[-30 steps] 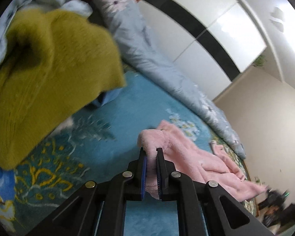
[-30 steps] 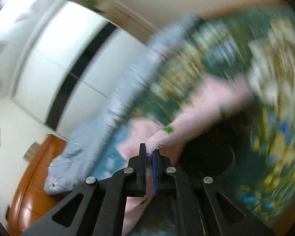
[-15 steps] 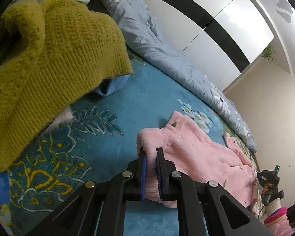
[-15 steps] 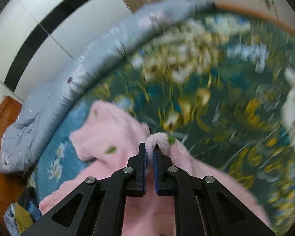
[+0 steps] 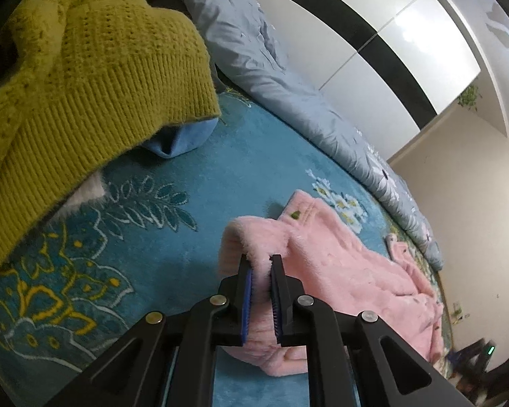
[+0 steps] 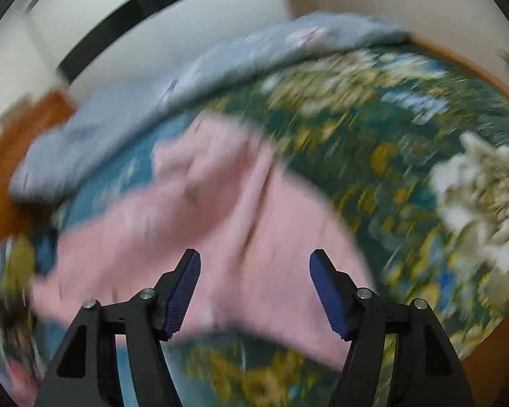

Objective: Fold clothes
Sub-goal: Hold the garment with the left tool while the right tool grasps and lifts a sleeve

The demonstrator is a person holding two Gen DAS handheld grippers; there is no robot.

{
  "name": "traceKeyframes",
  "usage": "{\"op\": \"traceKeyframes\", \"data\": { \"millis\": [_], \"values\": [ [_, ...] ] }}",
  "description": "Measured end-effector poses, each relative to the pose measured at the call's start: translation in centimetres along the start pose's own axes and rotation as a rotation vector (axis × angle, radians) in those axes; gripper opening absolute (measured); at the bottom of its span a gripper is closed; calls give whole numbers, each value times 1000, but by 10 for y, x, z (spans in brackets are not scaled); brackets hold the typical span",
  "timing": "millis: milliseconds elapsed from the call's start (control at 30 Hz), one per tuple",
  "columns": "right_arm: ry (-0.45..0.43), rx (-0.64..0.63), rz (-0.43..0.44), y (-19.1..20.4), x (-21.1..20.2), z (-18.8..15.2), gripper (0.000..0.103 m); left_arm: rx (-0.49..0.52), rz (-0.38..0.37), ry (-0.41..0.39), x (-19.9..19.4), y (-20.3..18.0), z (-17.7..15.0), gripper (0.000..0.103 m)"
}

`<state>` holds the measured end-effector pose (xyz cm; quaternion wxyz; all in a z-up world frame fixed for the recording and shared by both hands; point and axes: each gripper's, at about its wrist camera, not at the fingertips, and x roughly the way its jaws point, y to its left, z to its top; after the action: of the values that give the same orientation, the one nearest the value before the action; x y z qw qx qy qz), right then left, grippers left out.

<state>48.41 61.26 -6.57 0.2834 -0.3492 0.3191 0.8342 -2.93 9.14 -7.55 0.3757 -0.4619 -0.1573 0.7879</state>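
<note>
Jaws of the left gripper (image 5: 261,263) pinch a raised fold at the edge of a fluffy pink garment (image 5: 339,271), the blue pads pressed into the pile. Jaws of the right gripper (image 6: 254,268) stand spread wide and have just been opening; nothing is between them, and the pink garment (image 6: 220,220) lies beyond them in a badly blurred view. The garment lies spread on a teal bedspread (image 5: 220,176) patterned with flowers and leaves, running from the middle of the bed toward its far edge. An olive-green knitted sweater (image 5: 85,84) is heaped at the left side of the bed, over a light blue cloth (image 5: 183,139). A grey-blue floral duvet (image 5: 288,78) lies bunched along the far edge, with white wardrobe doors (image 5: 407,34) behind it.
</note>
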Motion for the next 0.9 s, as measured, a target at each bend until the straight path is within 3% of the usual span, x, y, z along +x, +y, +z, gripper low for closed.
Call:
{"op": "traceKeyframes", "data": {
  "millis": [67,133,233,333,433,500,600,633,800,900],
  "values": [
    [19,-43,25,6,7,-21,68,-11,-8,-3,-4,-3,-1,11],
    [16,-73,-9,10,16,-32,68,-9,-10,-7,-9,-7,-3,11],
    [8,-135,-39,20,30,-37,68,-7,-9,-15,-16,-12,-4,11],
    [14,-140,-49,22,42,-36,68,-15,-3,-22,-21,-13,-6,11],
    [12,-115,-116,15,51,-35,68,-15,15,-19,-21,-13,-6,11],
    [-1,-56,-115,6,48,-30,42,-14,25,-17,-18,-15,-5,11],
    [-36,19,-53,-11,32,-19,15,-11,36,-15,-14,-19,-3,11],
    [-51,22,-52,-16,24,-12,10,-6,38,-15,-14,-20,-2,11],
    [-153,48,-106,-44,-19,37,7,5,74,-19,-8,-22,-2,11],
    [-211,86,-214,-69,-39,84,6,4,96,-15,-2,-21,-1,11]
  ]
}}
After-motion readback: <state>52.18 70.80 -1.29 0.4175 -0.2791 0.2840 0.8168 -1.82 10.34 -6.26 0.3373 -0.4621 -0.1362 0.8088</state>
